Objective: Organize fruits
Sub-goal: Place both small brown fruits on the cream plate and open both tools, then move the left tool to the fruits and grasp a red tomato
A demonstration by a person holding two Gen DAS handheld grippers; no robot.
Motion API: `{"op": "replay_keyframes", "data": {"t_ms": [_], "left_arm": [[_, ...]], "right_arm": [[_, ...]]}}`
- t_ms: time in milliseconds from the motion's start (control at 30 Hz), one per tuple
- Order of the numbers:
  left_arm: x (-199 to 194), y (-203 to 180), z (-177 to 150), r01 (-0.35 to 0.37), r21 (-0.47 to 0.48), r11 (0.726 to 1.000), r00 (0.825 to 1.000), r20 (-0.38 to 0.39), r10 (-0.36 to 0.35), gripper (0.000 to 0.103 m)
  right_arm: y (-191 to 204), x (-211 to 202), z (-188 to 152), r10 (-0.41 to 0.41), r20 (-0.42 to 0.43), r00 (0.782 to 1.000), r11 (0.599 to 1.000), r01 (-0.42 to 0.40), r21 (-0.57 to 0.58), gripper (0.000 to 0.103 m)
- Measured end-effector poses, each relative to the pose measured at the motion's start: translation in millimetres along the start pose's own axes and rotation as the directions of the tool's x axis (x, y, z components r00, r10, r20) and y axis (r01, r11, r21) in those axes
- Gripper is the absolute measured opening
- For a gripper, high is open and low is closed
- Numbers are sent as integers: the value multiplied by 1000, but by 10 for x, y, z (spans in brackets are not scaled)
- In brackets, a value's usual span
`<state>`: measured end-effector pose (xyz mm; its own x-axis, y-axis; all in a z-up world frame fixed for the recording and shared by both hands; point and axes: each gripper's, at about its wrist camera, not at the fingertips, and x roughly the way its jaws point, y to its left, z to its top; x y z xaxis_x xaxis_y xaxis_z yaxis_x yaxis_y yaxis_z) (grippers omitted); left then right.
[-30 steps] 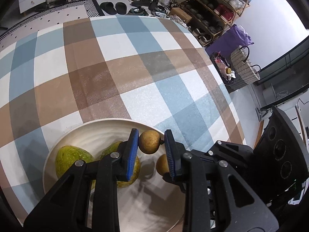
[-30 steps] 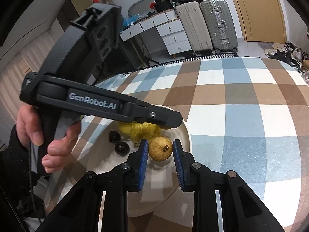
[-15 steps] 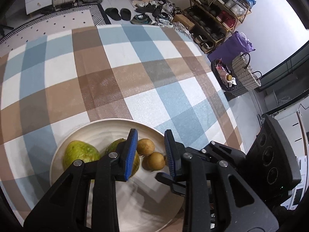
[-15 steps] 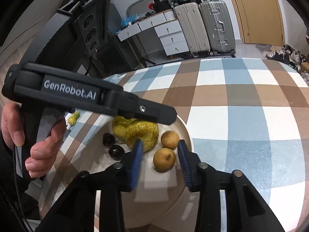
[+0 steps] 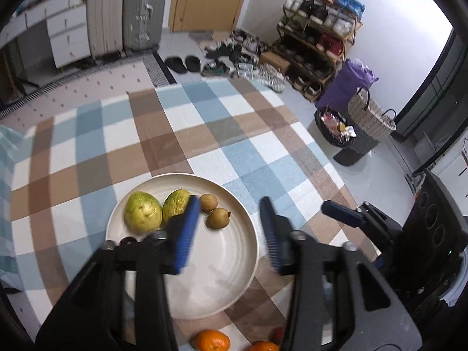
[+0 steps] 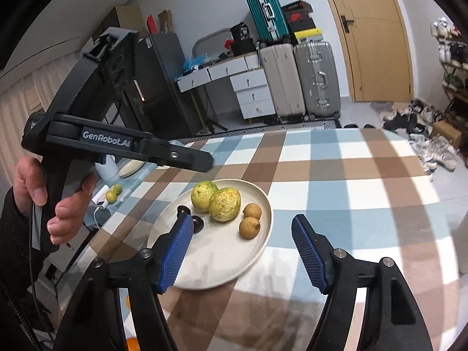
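Observation:
A cream plate [image 5: 234,269] [image 6: 222,275] on the checked tablecloth holds two yellow-green fruits [image 5: 142,212] [image 6: 225,204], two small brown round fruits [image 5: 218,218] [image 6: 249,227] and dark small fruits [image 6: 198,223]. My left gripper [image 5: 229,234] is open and empty above the plate. My right gripper [image 6: 242,251] is open and empty above the plate's near edge. The right gripper also shows at the right of the left wrist view [image 5: 342,215]. The left gripper and the hand holding it show at the left of the right wrist view [image 6: 117,143].
Two oranges [image 5: 212,340] and a red fruit lie on the cloth near the plate's front edge. Small green limes [image 6: 112,194] and a second plate [image 6: 130,168] sit at the table's far left. Suitcases, drawers and a shoe rack stand beyond the table.
Both grippers let go of their small brown fruits onto the plate, opened wide, and pulled back and up from it.

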<state>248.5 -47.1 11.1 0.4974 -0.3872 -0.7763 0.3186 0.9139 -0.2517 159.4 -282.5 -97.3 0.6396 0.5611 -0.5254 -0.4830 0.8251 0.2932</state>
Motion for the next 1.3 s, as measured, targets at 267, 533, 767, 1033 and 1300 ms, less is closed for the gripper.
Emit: {"op": "replay_keyframes", "data": {"t_ms": [267, 533, 767, 1033, 1300], "left_arm": [[-644, -309, -444, -107, 6, 994, 983, 148, 105, 84], [-1009, -523, -1009, -161, 22, 987, 967, 205, 153, 86], [-1357, -535, -1478, -161, -48, 986, 941, 294, 168, 102], [-1497, -521, -1875, -212, -114, 971, 903, 357, 239, 102], [-1324, -567, -2235, -221, -105, 970, 914, 324, 243, 102]], "right_arm": [[198, -613, -49, -15, 117, 993, 1000, 13, 18, 89], [441, -944, -134, -29, 172, 985, 1000, 28, 10, 100], [654, -1176, -264, -28, 209, 978, 1000, 27, 5, 102], [870, -1353, -471, -31, 208, 978, 999, 36, -18, 103], [990, -1517, -762, -67, 224, 972, 997, 74, -22, 103]]}}
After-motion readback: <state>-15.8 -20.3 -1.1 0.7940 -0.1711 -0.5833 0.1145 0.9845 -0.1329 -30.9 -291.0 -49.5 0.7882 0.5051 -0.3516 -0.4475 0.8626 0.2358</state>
